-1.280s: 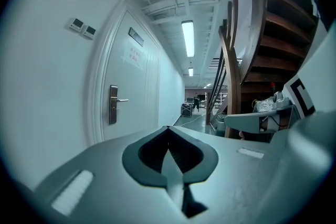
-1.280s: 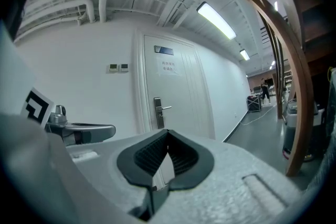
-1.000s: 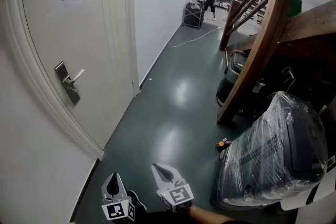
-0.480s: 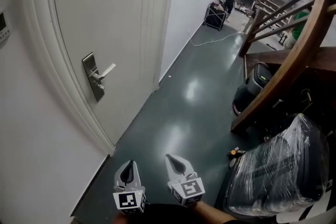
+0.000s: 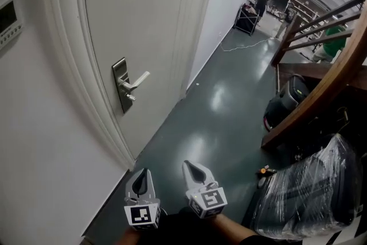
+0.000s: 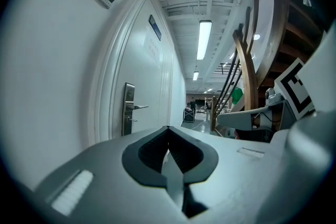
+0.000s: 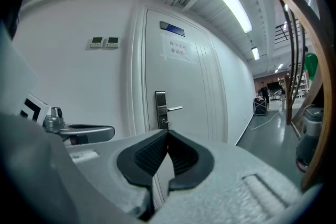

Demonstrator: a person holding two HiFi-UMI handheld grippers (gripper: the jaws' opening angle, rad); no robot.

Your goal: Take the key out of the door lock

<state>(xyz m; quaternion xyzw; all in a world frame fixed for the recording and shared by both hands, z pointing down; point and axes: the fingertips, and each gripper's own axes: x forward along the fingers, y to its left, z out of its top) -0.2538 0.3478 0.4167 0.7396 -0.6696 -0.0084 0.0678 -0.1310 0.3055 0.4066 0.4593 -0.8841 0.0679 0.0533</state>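
Note:
The white door (image 5: pixel 155 37) stands on the left of the corridor, with a silver lock plate (image 5: pixel 121 84) and lever handle (image 5: pixel 138 81). A small key (image 5: pixel 130 97) sticks out of the plate just under the lever. The plate also shows in the left gripper view (image 6: pixel 127 108) and in the right gripper view (image 7: pixel 160 109). My left gripper (image 5: pixel 141 176) and right gripper (image 5: pixel 194 169) are side by side low in the head view, both shut and empty. They point level along the corridor, well short of the lock.
A wooden stair stringer (image 5: pixel 321 106) and a plastic-wrapped bundle (image 5: pixel 309 192) fill the right side. A black bin (image 5: pixel 289 94) sits by the stairs. A wall panel (image 5: pixel 8 20) is left of the door frame. A cart (image 5: pixel 248 15) and a person (image 5: pixel 262 0) are far down the corridor.
Both grippers have travelled forward along the corridor. The door lock now sits nearer and more toward the middle of the head view. Both jaws stay shut.

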